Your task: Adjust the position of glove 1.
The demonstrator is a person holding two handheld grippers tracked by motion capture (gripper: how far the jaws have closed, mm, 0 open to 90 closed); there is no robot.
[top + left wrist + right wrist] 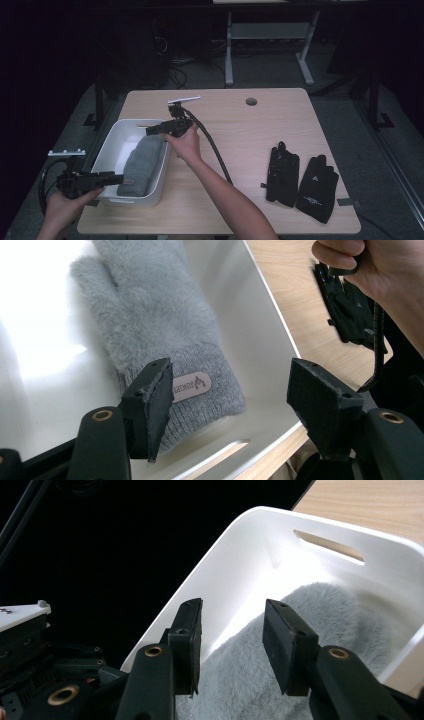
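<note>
Grey fuzzy glove point(141, 165) lies flat inside the white bin point(111, 145), which sits at the left edge of the light wooden table point(240, 125). In the left gripper view the glove's ribbed cuff carries a small pale label point(191, 386), and the cuff end points toward the bin's near wall, where a slot handle is cut through.

Left gripper point(120, 178), held in the person's left hand point(65, 205), reaches over the near left corner of the bin. Its jaws stand wide apart with nothing between them; one pad hangs over the cuff beside the label, the other over the bin's right wall. Whether either pad touches the glove cannot be told.

Right gripper point(152, 130), held in the right hand point(186, 142), is at the bin's far right corner and points left across it. Its jaws are parted and empty, poised above the glove's finger end; the right gripper view shows grey fleece in the gap and below it. A black cable point(212, 145) trails from it back across the table.

Pair of black gloves point(300, 180) lies side by side on the right part of the table, well apart from the bin. A round hole point(251, 101) is set in the tabletop near the far edge.
</note>
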